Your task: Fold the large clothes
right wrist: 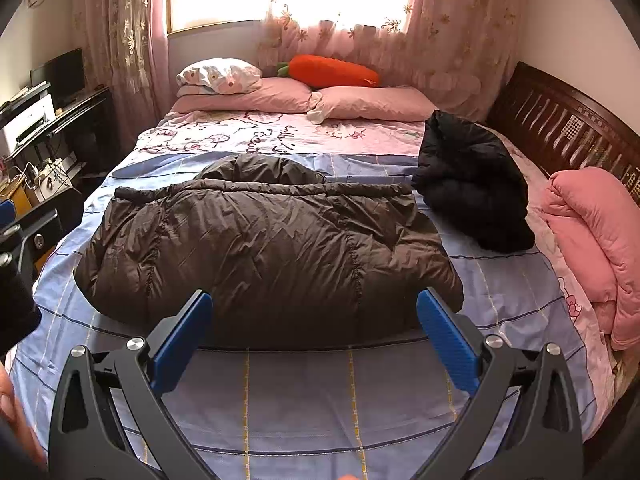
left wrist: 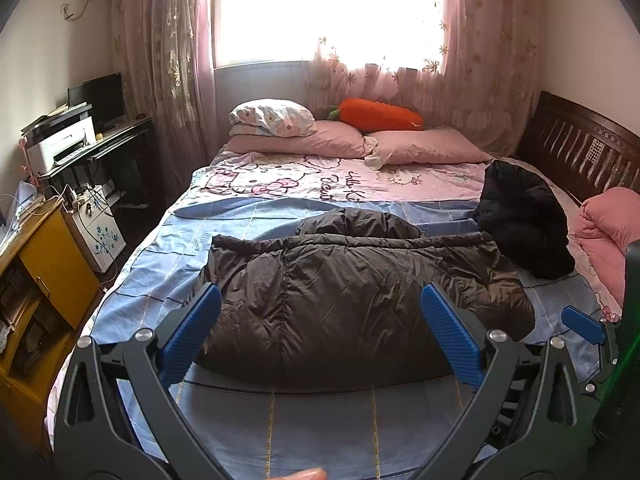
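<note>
A dark brown puffer jacket [left wrist: 340, 292] lies spread across the blue checked bed sheet [left wrist: 320, 420], hood at the far side; it also shows in the right wrist view [right wrist: 264, 248]. My left gripper [left wrist: 320, 300] is open and empty, held above the jacket's near edge. My right gripper [right wrist: 314, 308] is open and empty, also over the jacket's near edge. The right gripper's blue fingertip [left wrist: 582, 324] shows at the right of the left wrist view. A black jacket [right wrist: 472, 184] lies bundled to the right of the brown one.
Pink pillows [right wrist: 360, 104] and an orange carrot cushion [right wrist: 334, 70] lie at the far end of the bed. A folded pink quilt [right wrist: 592, 240] sits by the dark wooden bed frame [right wrist: 560, 120] on the right. A yellow cabinet [left wrist: 44, 280] and a desk with a printer [left wrist: 60, 144] stand left.
</note>
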`<state>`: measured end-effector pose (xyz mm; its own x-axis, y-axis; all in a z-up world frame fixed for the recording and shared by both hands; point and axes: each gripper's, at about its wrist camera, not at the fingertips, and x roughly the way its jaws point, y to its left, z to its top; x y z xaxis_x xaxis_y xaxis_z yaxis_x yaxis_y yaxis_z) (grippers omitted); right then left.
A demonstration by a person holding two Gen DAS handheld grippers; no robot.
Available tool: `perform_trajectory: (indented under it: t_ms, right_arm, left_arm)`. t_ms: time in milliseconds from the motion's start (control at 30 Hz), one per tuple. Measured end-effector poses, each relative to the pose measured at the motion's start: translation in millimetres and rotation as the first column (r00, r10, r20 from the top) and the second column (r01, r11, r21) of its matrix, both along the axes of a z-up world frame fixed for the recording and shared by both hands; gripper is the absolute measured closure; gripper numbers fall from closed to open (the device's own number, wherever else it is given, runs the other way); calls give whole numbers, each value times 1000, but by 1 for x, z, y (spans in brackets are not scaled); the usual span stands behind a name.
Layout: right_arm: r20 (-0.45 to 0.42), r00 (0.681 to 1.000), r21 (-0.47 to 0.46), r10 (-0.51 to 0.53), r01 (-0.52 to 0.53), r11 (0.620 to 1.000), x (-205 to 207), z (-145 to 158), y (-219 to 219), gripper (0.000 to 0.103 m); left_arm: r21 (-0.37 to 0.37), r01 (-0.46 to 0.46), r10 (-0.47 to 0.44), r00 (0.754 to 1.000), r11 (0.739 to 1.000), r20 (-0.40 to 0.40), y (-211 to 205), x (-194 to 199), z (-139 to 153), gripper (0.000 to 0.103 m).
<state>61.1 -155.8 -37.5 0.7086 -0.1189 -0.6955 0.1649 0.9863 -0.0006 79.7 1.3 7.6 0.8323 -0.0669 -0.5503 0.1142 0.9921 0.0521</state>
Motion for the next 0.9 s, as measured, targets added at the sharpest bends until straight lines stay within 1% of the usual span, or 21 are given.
perform_trajectory:
  t_ms: [900]
  right_arm:
    - [-5,1000,-1,11,-11,1000,1,-2,3,1]
  left_arm:
    - [-1,1,-1,1000,1000,-2,0,0,0,2]
